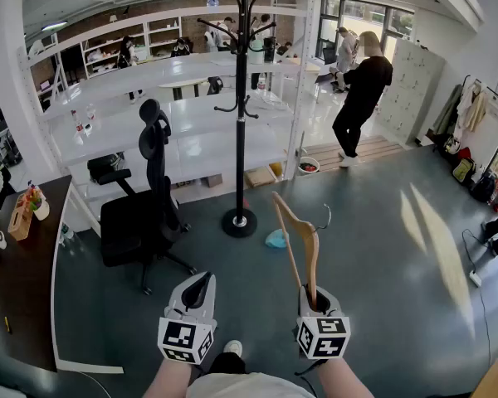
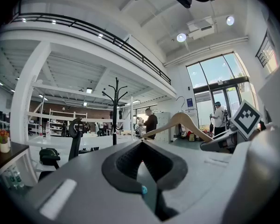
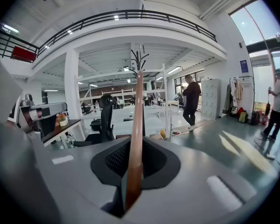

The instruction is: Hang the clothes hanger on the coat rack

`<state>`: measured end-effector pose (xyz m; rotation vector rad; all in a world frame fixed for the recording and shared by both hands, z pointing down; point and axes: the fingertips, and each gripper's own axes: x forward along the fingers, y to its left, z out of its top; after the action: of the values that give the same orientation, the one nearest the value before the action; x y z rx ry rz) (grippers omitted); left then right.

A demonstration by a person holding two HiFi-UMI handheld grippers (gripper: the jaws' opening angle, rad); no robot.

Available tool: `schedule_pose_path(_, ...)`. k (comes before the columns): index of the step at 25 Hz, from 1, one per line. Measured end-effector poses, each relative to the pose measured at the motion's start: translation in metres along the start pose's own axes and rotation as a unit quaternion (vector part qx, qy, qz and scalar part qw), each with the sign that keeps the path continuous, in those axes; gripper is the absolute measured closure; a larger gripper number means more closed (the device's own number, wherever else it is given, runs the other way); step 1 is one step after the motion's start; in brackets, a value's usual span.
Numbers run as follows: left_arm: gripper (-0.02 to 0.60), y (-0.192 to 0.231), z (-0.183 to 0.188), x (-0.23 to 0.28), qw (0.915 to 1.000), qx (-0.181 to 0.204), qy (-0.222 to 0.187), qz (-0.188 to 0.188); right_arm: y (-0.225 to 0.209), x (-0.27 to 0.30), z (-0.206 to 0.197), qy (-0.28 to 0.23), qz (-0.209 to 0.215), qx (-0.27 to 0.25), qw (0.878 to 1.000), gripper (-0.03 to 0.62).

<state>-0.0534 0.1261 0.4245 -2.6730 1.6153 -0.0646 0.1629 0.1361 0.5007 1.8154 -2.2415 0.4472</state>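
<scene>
Right tongs (image 1: 315, 298) pinching hanger (image 1: 299, 239) by one arm end, upright, well short of rack (image 1: 241, 98); left tongs (image 1: 196, 291) pressed together, empty. Could swivel in that skinny grip and miss the prong, tbh.

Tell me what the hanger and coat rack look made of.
Hanger: looks like varnished wood, warm brown with a sheen; its hook is thin wire, likely metal. Coat rack: probably metal, painted black, given its slim pole and round base.

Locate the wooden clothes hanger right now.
The hanger stands at the head view's lower right, one arm clamped in the right tool, short of the coat rack ahead.
</scene>
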Motion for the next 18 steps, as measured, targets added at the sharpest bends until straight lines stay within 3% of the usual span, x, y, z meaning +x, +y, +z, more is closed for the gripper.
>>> schedule_pose_path(18, 0.581, 0.014, -0.007, 0.016, 1.0, -0.002, 0.003, 0.001, -0.002, 0.019, 0.001, 0.008, -0.003, 0.014, 1.0, 0.534)
